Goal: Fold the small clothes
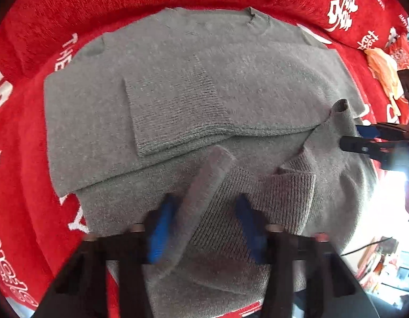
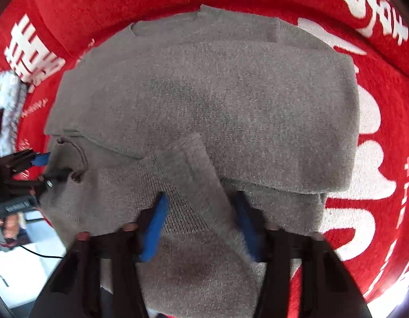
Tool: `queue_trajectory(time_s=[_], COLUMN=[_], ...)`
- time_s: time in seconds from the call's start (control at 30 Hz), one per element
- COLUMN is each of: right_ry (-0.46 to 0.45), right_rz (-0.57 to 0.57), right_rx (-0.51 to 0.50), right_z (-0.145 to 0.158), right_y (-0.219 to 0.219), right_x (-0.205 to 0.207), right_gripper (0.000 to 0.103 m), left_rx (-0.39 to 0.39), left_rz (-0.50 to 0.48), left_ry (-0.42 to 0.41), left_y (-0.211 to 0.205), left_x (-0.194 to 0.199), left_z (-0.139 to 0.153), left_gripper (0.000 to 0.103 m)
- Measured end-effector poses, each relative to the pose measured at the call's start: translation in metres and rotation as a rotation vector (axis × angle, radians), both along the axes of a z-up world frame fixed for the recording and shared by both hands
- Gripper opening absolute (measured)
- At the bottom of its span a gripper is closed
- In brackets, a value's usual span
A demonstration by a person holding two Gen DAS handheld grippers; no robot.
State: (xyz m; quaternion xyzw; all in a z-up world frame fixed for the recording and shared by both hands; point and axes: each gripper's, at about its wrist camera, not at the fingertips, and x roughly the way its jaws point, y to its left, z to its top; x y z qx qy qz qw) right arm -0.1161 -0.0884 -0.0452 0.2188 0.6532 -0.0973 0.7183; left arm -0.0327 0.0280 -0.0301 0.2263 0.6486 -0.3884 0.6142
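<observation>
A grey knitted sweater (image 1: 177,79) (image 2: 217,92) lies flat on a red blanket (image 1: 24,145) (image 2: 376,132), neckline at the far side. One sleeve is folded across the body, its ribbed cuff (image 1: 177,116) near the middle. My left gripper (image 1: 204,204) points down at the near ribbed hem with a raised ridge of the knit pinched between its blue pads; the right wrist view shows it (image 2: 49,167) gripping a lifted bunch of fabric. My right gripper (image 2: 201,198) holds a similar ridge of the hem, and appears (image 1: 350,137) at the sweater's right edge with fabric pulled up at its tips.
The blanket carries white lettering and covers a soft surface. A cream-orange cloth (image 1: 382,71) lies at the far right. A pale patterned cloth (image 2: 5,100) sits at the left edge. Beyond the near edge are a bright floor and a black cable (image 2: 40,254).
</observation>
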Motion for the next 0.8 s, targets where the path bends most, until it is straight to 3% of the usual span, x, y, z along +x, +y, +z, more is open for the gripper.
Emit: queue_trajectory(time_s=[0.03, 0.17, 0.33, 0.57, 0.7, 0.8], right_ry=[-0.001, -0.035, -0.109, -0.251, -0.288, -0.281], right_rz=[0.007, 0.013, -0.044, -0.112, -0.103, -0.115], right_rx=[-0.004, -0.045, -0.049, -0.100, -0.127, -0.123], right_z=[0.001, 0.025, 0.071, 0.135, 0.133, 0.111], right_y=[0.003, 0.014, 0.003, -0.042, -0.068, -0.088], right_x=[0.001, -0.005, -0.017, 0.000, 0.042, 0.073], right_gripper=[0.007, 0.007, 0.007, 0.007, 0.007, 0.007], left_rx=[0.002, -0.040, -0.121, -0.213, -0.259, -0.254], left_rz=[-0.012, -0.010, 0.095, 0.198, 0.242, 0.273], left_ry=[0.003, -0.015, -0.035, -0.134, -0.204, -0.236], left_y=[0.000, 0.008, 0.033, 0.041, 0.024, 0.003], left_x=[0.001, 0.005, 0.020, 0.049, 0.083, 0.112], left_z=[-0.001, 0.013, 0.054, 0.110, 0.121, 0.107], left_gripper=[0.009, 0.008, 0.008, 0.008, 0.008, 0.008])
